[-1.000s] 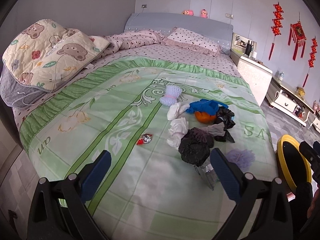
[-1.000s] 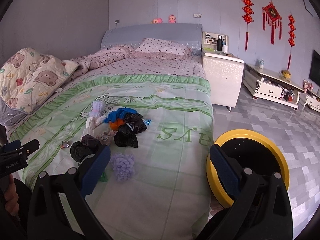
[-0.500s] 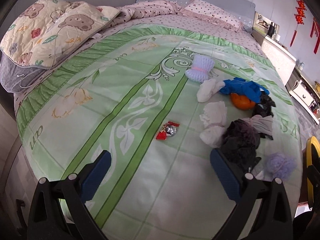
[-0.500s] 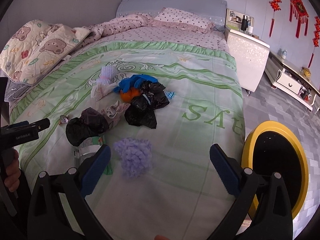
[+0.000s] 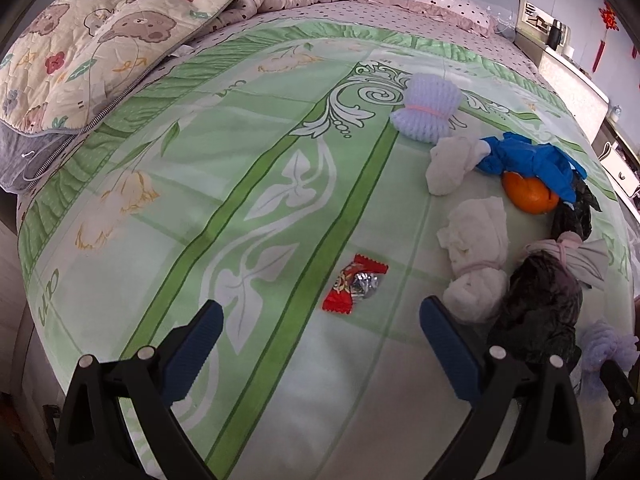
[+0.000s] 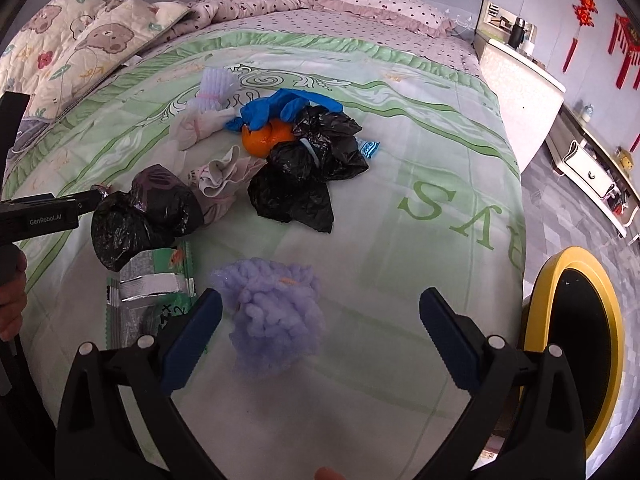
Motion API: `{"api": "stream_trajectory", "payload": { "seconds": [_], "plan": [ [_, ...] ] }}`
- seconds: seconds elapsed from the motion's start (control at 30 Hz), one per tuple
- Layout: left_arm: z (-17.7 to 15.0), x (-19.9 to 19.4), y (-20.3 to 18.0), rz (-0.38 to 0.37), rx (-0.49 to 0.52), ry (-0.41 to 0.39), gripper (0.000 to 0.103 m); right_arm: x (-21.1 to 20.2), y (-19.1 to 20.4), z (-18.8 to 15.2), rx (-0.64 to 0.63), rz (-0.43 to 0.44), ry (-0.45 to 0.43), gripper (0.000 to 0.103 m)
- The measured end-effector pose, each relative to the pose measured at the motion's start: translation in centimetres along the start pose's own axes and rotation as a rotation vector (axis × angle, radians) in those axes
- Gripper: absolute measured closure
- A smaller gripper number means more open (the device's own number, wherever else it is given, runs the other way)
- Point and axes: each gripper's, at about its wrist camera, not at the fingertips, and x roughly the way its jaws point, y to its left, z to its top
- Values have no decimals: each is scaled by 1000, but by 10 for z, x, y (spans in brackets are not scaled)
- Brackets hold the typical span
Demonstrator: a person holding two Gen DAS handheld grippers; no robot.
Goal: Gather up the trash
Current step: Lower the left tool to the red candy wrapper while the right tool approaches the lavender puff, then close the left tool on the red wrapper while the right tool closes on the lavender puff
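Note:
Trash lies scattered on the green bedspread. A red candy wrapper lies just ahead of my open left gripper, between its fingers' line. To its right are white tissue wads, a black bag, an orange and a blue glove. My open right gripper hovers over a purple foam net. A green foil wrapper, black bags and the orange lie beyond. A yellow-rimmed bin stands on the floor at right.
A bear-print quilt is folded at the bed's left. Dotted pillows lie at the headboard. A white nightstand and low cabinet stand right of the bed. The left gripper's body shows at the right view's left edge.
Both grippers have moved forward and down toward the bed. The red wrapper now sits close before the left gripper, and the purple foam net close before the right. Both stay open.

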Motion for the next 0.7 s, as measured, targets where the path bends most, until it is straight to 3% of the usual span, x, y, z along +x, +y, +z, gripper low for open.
{"api": "stream_trajectory", "payload": {
  "seconds": [0.23,0.3,0.37,0.43,0.57,0.6,0.7],
  "plan": [
    [4,14,-13,-22,37,10,27,10,0,-1,-1,26,1,9],
    [4,16,-17,-47,50,3,29,12,1,-1,1,23,1,15],
    [3,17,-24,-50,74,-13,36,13,2,-2,-3,25,5,18],
    [2,19,-30,-39,96,-23,52,14,4,-3,-11,27,6,21],
    [0,19,-37,-37,134,-38,76,16,10,-4,-39,46,9,43],
    [1,18,-38,-36,141,-42,83,18,12,-5,-49,60,14,52],
    [1,17,-38,-37,142,-50,87,23,17,-8,-72,72,36,64]
  ]
}}
